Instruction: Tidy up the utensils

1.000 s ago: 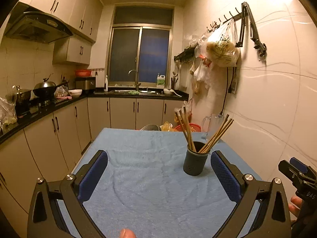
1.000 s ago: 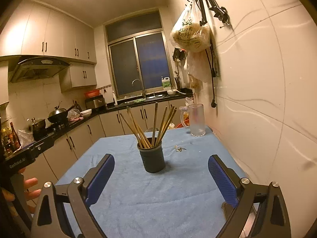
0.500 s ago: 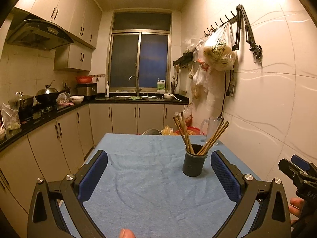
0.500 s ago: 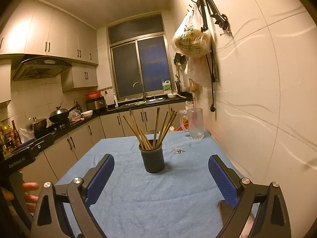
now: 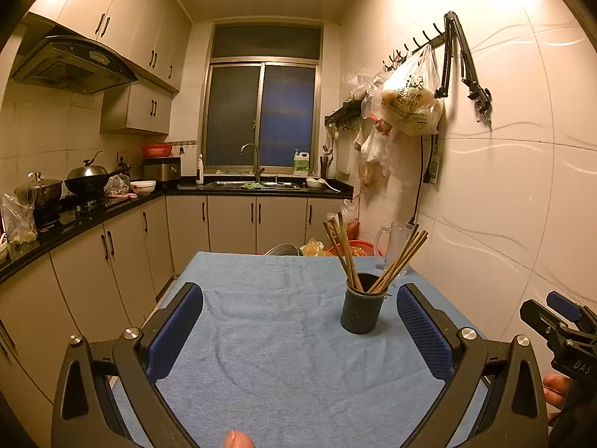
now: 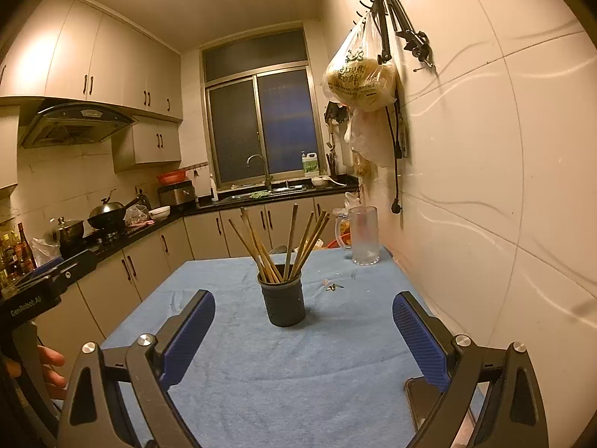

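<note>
With both tools held wide apart and nothing between their pads, we're looking down a blue-towelled table (image 5: pixel 268 354) in a narrow kitchen. Left gripper (image 5: pixel 300 330) hangs low over the near edge, its blue pads spread, empty. Right gripper (image 6: pixel 304 336) is in the same posture, fingers splayed wide, gripping nothing.

Dead ahead of the right gripper stands the dark utensil holder (image 6: pixel 282 304), upright on the towel, well clear of both pads. From the left wrist view the same holder sits off to the right, near the inner face of the right-hand finger but not touching it. Wooden chopsticks (image 6: pixel 287 246) fan out of it, some leaning left, some right, all with tips down inside the cup.

Behind the holder, near the wall corner of the table, a frosted glass pitcher (image 6: pixel 363 235) stands upright. A few small scraps (image 6: pixel 334 286) lie on the towel between pitcher and holder. Right of the table, a plastic bag (image 6: pixel 358 78) hangs from a wall hook. Low in the right wrist view, a dark flat phone-like object (image 6: pixel 421 397) lies on the towel beneath the right-hand finger.
</note>
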Motion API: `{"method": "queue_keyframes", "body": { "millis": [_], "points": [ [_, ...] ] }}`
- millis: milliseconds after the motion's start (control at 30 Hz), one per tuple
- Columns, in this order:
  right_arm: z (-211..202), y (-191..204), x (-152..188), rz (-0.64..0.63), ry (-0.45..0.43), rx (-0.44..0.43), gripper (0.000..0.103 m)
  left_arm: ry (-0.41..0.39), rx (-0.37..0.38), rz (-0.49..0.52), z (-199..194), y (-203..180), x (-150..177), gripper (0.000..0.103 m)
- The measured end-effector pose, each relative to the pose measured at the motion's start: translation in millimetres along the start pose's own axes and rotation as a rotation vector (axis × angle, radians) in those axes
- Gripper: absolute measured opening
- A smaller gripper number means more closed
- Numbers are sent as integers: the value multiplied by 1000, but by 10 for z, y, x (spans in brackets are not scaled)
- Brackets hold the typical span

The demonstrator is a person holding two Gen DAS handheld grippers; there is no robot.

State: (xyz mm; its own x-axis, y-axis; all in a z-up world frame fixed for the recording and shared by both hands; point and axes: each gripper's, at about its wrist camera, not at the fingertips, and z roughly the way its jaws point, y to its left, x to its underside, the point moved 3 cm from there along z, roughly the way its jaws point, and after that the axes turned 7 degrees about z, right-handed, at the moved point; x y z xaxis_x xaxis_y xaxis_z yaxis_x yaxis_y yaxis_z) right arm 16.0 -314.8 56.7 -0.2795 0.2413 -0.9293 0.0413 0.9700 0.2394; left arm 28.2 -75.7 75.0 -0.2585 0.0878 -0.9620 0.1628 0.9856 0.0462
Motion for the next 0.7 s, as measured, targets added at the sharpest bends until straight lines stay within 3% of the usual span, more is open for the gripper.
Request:
{"method": "queue_keyframes", "body": {
  "millis": [700],
  "points": [
    [32, 15, -12, -14, 0, 13, 97, 19, -5, 0, 51, 26, 26, 103]
  ]
}}
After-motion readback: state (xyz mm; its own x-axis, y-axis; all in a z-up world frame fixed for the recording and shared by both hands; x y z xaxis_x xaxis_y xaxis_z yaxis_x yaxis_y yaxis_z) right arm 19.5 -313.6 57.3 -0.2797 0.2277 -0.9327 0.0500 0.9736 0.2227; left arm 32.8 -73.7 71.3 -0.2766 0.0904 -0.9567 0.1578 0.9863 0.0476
